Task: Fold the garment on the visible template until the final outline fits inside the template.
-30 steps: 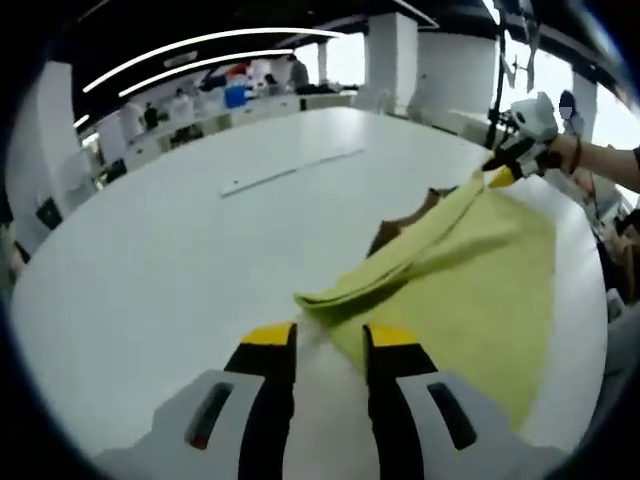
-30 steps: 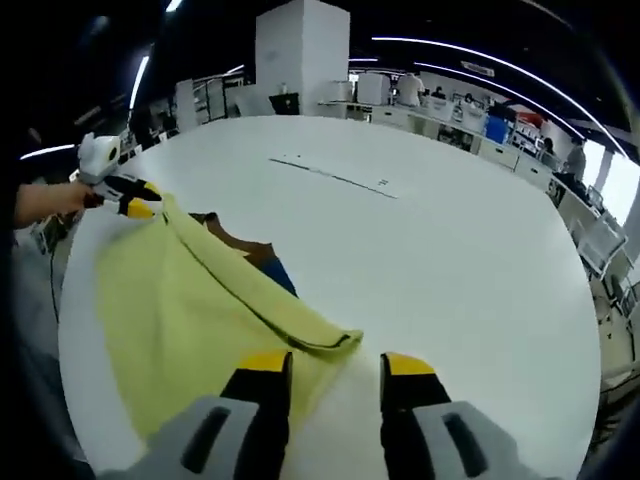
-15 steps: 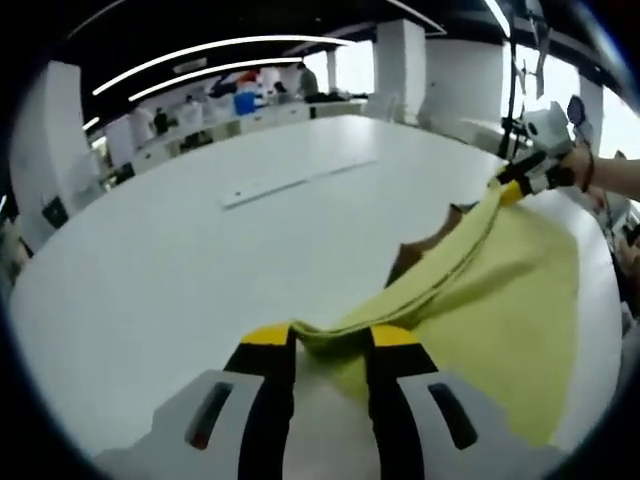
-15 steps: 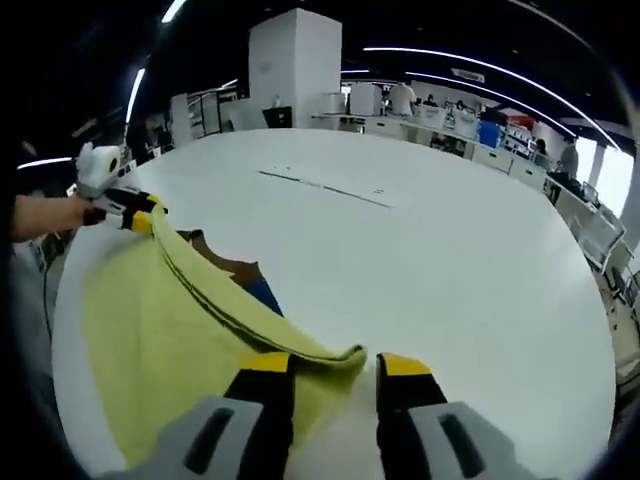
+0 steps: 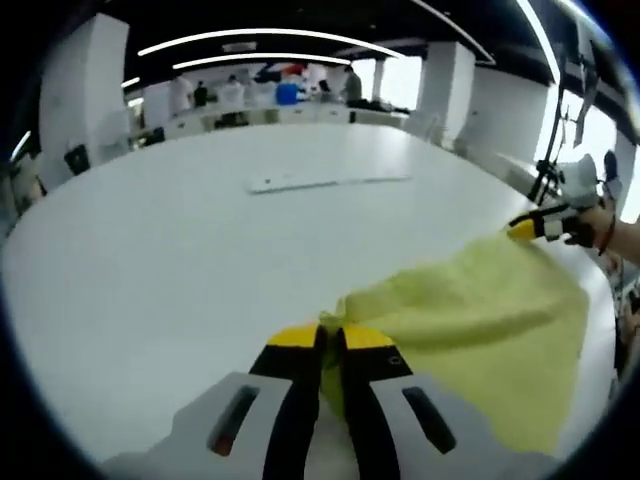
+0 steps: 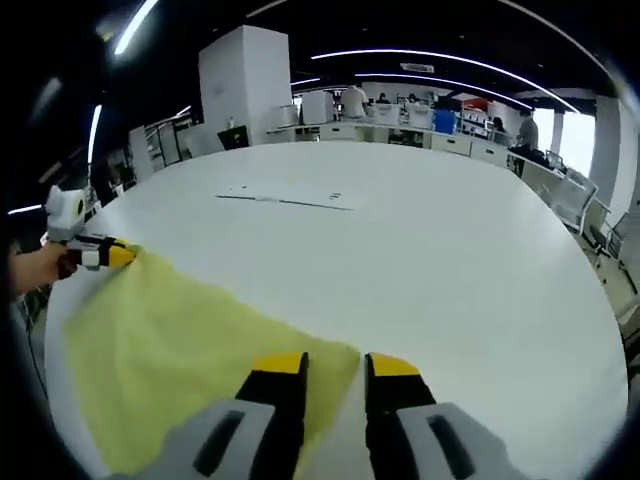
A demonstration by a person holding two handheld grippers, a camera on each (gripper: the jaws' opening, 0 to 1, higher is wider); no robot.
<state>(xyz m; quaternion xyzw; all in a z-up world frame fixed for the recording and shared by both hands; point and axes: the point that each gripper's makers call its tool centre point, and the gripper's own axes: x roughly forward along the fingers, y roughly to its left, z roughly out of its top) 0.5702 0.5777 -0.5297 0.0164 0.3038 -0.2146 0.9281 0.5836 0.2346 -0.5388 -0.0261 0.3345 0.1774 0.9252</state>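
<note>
The yellow garment (image 5: 480, 310) is stretched flat over the white desk (image 5: 150, 240) between the two grippers, each corner clamped by a closed left gripper (image 5: 332, 338) and right gripper (image 6: 334, 362), its long axis running straight from one to the other.

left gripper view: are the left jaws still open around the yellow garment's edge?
No: the left gripper has its yellow-tipped jaws nearly together, pinching the yellow garment corner.

My left gripper view skims low over the white table (image 5: 150, 260); my right gripper view faces across it from the opposite end, sharing the yellow garment (image 6: 170, 350).
</note>
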